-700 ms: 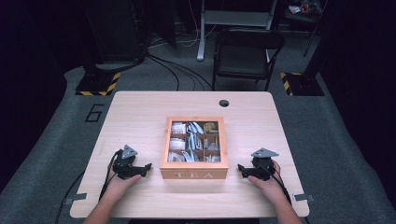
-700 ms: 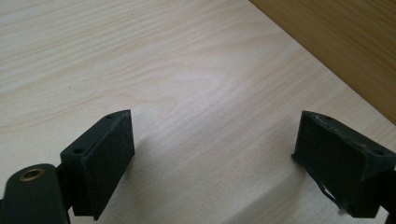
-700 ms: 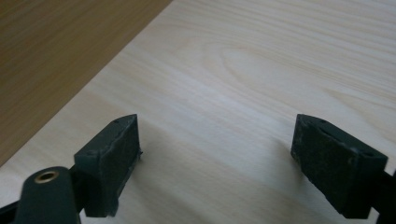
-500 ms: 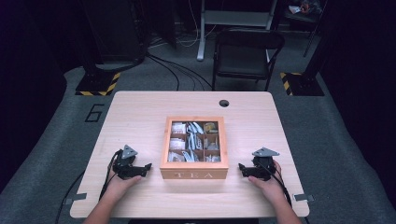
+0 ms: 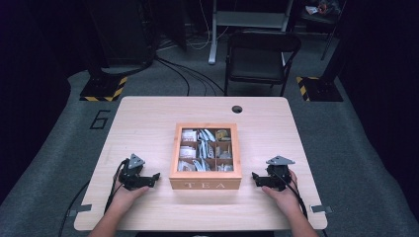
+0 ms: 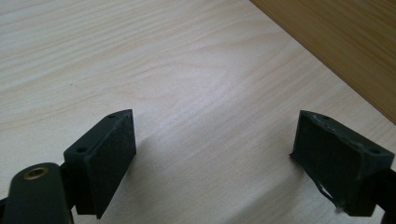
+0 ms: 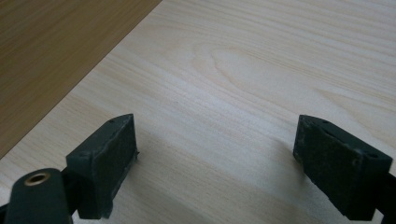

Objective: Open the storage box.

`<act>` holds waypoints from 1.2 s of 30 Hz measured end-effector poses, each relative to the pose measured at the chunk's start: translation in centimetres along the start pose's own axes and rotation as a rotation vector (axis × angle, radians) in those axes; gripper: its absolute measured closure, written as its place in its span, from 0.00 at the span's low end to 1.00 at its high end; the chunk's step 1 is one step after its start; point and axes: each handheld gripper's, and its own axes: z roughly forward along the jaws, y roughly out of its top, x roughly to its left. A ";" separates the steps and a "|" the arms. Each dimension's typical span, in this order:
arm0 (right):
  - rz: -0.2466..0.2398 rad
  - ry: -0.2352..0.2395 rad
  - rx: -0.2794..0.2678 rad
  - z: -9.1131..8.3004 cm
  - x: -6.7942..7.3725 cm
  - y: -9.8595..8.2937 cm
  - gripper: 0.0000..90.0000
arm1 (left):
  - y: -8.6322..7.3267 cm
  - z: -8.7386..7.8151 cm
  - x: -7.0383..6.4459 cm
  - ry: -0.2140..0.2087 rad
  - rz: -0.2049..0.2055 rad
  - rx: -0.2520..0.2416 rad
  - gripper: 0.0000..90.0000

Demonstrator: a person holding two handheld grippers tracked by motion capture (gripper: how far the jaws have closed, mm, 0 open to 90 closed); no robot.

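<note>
Tea box (image 5: 205,157), mid-table, lid apparently closed; left gripper (image 5: 154,177) and right gripper (image 5: 255,178) flank it, jaws wide, empty: approach level, both sides evenly.

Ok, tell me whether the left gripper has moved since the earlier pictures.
No. The left gripper sits at the same spot left of the tea box, its gap to the box's front corner unchanged.

Lab (dark): hazard-striped bases (image 5: 103,92), floor cables (image 5: 185,74).
</note>
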 end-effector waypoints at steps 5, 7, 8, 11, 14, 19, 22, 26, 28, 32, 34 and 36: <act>-0.003 0.011 -0.002 0.0 0.0 0.0 0.16 | 0.0 0.0 0.0 0.008 -0.004 -0.009 0.16; -0.010 0.013 -0.001 0.0 0.0 0.0 0.17 | 0.0 0.0 0.0 0.009 -0.004 -0.007 0.17; -0.008 0.014 0.001 -0.1 0.0 0.0 0.17 | 0.0 0.0 0.0 0.009 -0.005 -0.008 0.17; -0.016 0.023 0.014 -0.2 0.1 0.2 0.23 | 0.1 -0.2 -0.1 0.005 -0.009 0.006 0.20; -0.030 0.040 0.034 -0.5 0.2 0.5 0.36 | 0.3 -0.5 -0.1 -0.020 -0.023 0.012 0.31; -0.023 0.059 0.068 -1.0 0.4 0.9 0.49 | 0.8 -1.4 -0.7 -0.052 -0.038 0.007 0.37; -0.031 0.074 0.033 -1.7 0.6 1.3 0.51 | 1.1 -2.0 -1.0 -0.060 -0.053 -0.005 0.39; -0.047 0.081 0.000 -2.7 1.2 1.9 0.52 | 1.7 -3.2 -1.6 -0.089 -0.059 -0.014 0.45; -0.060 0.087 -0.004 -3.0 1.4 2.0 0.52 | 1.9 -3.8 -1.9 -0.106 -0.067 -0.015 0.46; -0.056 0.105 -0.005 -3.6 1.8 2.2 0.52 | 2.5 -5.1 -2.3 -0.126 -0.041 -0.051 0.47; -0.071 0.112 -0.018 -3.7 1.9 2.2 0.52 | 2.7 -5.5 -2.6 -0.146 -0.042 -0.066 0.47; -0.068 0.113 -0.017 -3.7 2.0 2.2 0.52 | 3.0 -5.8 -2.8 -0.164 -0.038 -0.072 0.47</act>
